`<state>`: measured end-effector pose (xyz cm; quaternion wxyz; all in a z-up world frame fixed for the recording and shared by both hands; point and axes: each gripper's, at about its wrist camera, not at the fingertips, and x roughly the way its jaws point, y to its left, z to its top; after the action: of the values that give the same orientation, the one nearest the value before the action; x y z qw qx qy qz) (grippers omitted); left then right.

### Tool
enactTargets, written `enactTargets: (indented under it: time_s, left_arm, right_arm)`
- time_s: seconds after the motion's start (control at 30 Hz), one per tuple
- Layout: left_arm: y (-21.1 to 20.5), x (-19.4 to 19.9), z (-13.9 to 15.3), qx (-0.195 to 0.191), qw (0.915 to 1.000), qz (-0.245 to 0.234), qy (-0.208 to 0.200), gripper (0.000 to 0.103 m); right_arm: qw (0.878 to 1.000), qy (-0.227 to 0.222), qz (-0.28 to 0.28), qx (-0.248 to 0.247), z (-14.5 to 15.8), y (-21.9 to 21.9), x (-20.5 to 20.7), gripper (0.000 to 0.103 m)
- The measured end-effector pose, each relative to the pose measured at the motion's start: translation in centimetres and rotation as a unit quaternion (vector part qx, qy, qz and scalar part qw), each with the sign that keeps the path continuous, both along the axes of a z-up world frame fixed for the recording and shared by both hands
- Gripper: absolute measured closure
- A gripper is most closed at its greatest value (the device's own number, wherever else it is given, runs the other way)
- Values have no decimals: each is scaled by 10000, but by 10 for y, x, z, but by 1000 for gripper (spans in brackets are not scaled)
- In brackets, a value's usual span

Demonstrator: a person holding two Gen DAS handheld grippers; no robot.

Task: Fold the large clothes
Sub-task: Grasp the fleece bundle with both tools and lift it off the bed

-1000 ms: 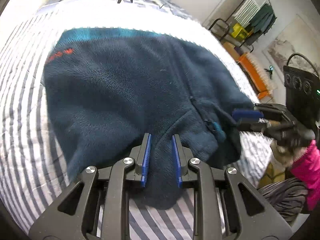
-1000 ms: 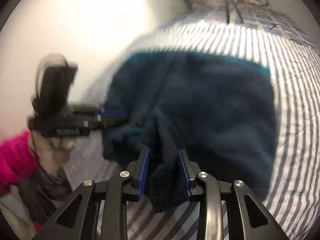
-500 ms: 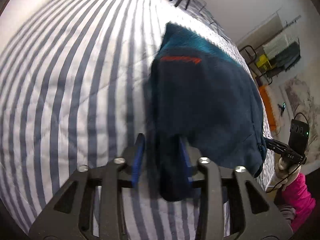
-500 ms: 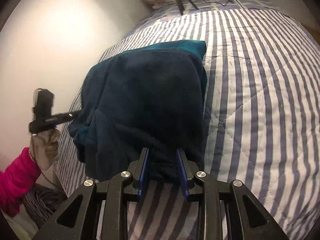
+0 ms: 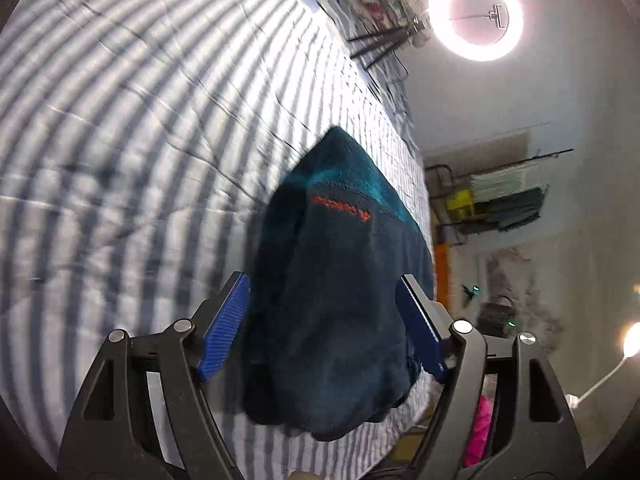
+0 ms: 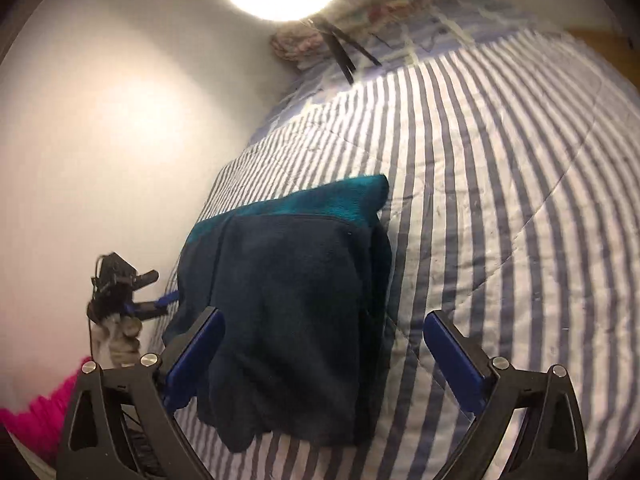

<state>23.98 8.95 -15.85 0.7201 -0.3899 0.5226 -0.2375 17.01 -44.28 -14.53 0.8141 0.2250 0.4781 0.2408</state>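
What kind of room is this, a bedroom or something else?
Most likely a bedroom set up for filming. A striped quilt covers a bed against the wall, a navy fleece lies folded on it, a ring light stands at the far end, and a clothes rack sits beside the bed.

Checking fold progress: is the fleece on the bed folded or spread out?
Folded. The fleece lies doubled into a compact stack on the striped bed, layered edges visible at one side.

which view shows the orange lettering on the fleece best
The left wrist view: the orange lettering faces the camera just below the teal band on the dark blue fleece, though too blurred to read. The right wrist view shows the fleece from the other side, with no lettering visible.
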Motion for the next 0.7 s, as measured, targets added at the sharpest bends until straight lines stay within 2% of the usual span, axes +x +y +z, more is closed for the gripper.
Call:
enactTargets:
  time_s: [0.2, 0.3, 0.47, 0.53, 0.57, 0.63, 0.67, 0.7]
  left_arm:
    - [-18, 14, -26, -110, 9993, -111, 338, 26]
    - [-26, 11, -34, -70, 9990, -249, 352, 26]
    - [-38, 16, -35, 82, 9991, -322, 245, 26]
    - [-46, 14, -32, 182, 9991, -326, 214, 27]
    - [-49, 13, -30, 284, 9988, -347, 186, 36]
    - [-58, 15, -27, 467, 9981, -364, 162, 50]
    - [-60, 15, -25, 510, 9980, -362, 122, 59]
    - [-62, 14, -22, 554, 9977, -381, 69, 62]
  right_arm:
    - [9990, 370, 66, 257, -23, 9, 14, 2]
    - [9966, 552, 158, 587, -39, 11, 18, 4]
    - [9933, 596, 315, 944, -54, 26, 26, 9]
    - [9923, 601, 375, 1015, -55, 36, 29, 15]
    - [9925, 635, 376, 973, -56, 39, 32, 18]
    - [9934, 638, 404, 866, -54, 43, 30, 33]
    - [9933, 666, 423, 840, -52, 44, 29, 44]
    - [9935, 677, 402, 819, -51, 46, 31, 52]
